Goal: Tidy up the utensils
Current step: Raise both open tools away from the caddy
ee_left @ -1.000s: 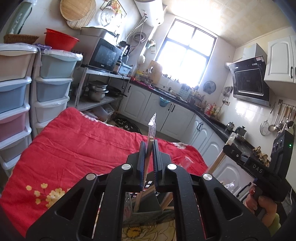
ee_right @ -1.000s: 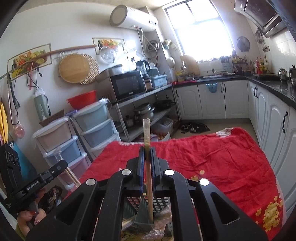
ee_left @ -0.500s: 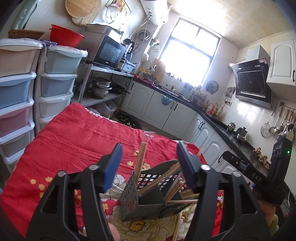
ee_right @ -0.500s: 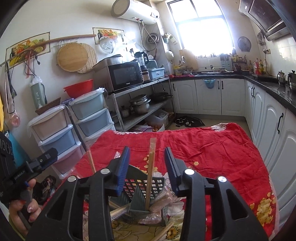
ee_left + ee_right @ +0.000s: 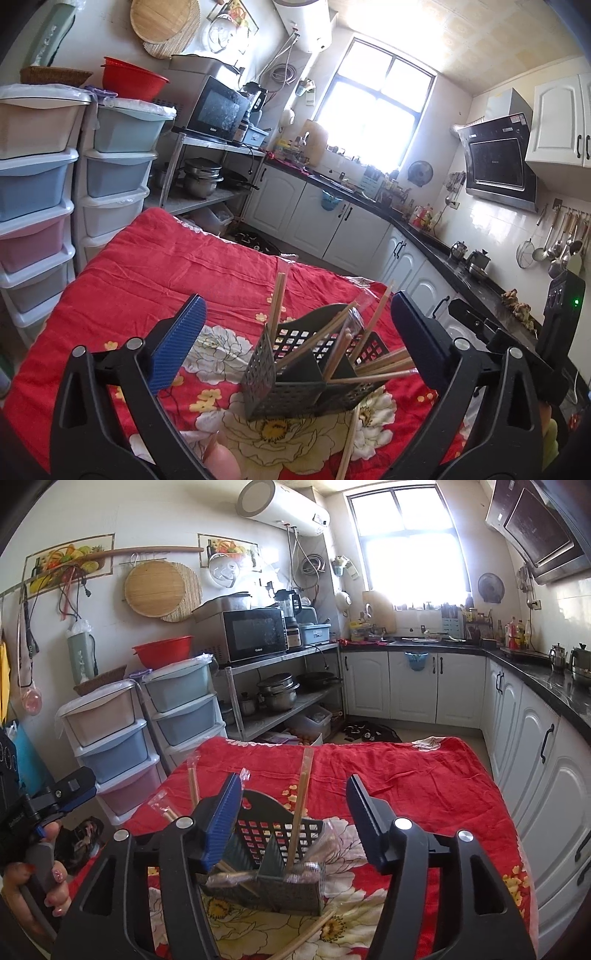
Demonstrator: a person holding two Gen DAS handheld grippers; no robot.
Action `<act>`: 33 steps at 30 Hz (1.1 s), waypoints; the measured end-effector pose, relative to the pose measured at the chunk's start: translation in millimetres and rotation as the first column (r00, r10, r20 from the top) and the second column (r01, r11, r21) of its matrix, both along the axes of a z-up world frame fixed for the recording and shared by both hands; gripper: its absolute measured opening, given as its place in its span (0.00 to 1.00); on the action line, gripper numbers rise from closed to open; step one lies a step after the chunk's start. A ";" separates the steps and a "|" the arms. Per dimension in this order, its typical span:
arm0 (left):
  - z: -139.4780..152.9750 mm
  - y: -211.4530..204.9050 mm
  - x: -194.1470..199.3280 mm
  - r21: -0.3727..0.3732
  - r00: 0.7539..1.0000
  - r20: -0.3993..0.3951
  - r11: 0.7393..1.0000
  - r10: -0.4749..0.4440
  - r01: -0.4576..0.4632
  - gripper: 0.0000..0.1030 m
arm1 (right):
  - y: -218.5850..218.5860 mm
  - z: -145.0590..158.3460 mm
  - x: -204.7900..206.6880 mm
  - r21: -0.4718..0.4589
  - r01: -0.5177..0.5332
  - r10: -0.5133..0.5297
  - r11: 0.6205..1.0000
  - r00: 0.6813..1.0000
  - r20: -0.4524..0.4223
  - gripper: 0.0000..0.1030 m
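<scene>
A dark perforated utensil holder stands on the red flowered cloth; it also shows in the right wrist view. Several wrapped wooden chopsticks lean in its compartments, one pair upright in the right wrist view. My left gripper is open and empty, its jaws wide on either side above the holder. My right gripper is open and empty over the holder too. A loose chopstick lies on the cloth in front of the holder, and it shows in the right wrist view.
Stacked plastic drawers stand left of the table. A metal shelf with a microwave and pots is behind. White cabinets and a black counter run along the back and right. The other hand-held gripper shows at the left edge.
Both grippers were shut on chopsticks above the holder, then opened wide. The chopsticks now stand in the holder, and both grippers have drawn back a little.
</scene>
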State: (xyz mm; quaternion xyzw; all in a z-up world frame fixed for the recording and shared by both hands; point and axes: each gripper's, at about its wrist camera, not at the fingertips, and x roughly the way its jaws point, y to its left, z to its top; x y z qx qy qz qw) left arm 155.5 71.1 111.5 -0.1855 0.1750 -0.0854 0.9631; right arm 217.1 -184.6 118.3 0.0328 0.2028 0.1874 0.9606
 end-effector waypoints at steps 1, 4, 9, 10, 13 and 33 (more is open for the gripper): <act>-0.7 0.0 -2.8 0.001 1.000 0.001 1.000 0.000 0.000 0.89 | -0.8 -0.1 -2.8 -0.002 -0.001 0.001 1.000 1.000 0.001 0.56; -2.3 0.2 -8.1 -0.003 1.000 0.000 1.000 -0.002 0.002 0.89 | -2.9 -0.7 -10.1 -0.004 0.000 0.000 1.000 1.000 0.005 0.59; -4.8 1.3 -15.3 -0.004 1.000 -0.003 1.000 -0.001 0.001 0.89 | -5.9 -4.9 -19.1 -0.002 -0.003 0.003 1.000 1.000 -0.001 0.60; -5.8 1.8 -16.8 -0.004 1.000 -0.004 1.000 -0.001 0.001 0.89 | -6.1 -6.0 -21.2 -0.003 -0.005 0.005 1.000 1.000 -0.004 0.60; -9.3 2.3 -21.9 -0.008 1.000 -0.010 1.000 0.000 0.000 0.89 | -6.8 -10.1 -26.3 -0.004 -0.009 0.009 1.000 1.000 -0.012 0.60; -52.9 -2.3 -39.2 0.051 0.994 -0.105 0.999 0.018 -0.012 0.89 | -8.5 -43.6 -47.5 -0.035 -0.044 0.040 0.998 0.995 -0.093 0.61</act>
